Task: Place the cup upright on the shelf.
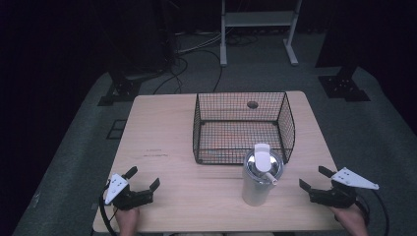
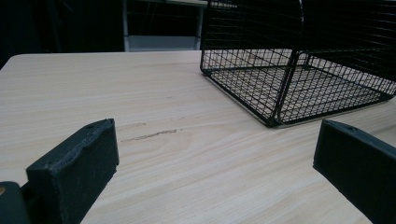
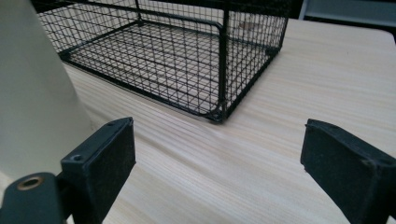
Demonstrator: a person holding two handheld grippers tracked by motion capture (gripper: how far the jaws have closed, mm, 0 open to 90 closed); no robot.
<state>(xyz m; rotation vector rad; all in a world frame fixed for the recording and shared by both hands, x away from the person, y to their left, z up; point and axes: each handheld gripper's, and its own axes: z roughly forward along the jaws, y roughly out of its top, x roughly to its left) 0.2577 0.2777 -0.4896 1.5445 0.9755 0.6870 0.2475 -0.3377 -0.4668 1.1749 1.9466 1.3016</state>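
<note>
Tumbler [image 1: 259,181] stands upright on the wooden table [image 1: 162,128], near the front edge, right of centre; white body, clear lid with a white flap on top. Black wire basket [image 1: 243,127] sits just behind it, empty, its front wall close to the lid. Right gripper [image 1: 311,179] rests near the tumbler's right side, apart from it, jaws spread wide. Left gripper [image 1: 142,178] lies well apart at the front left, jaws likewise spread, holding nothing.
</note>
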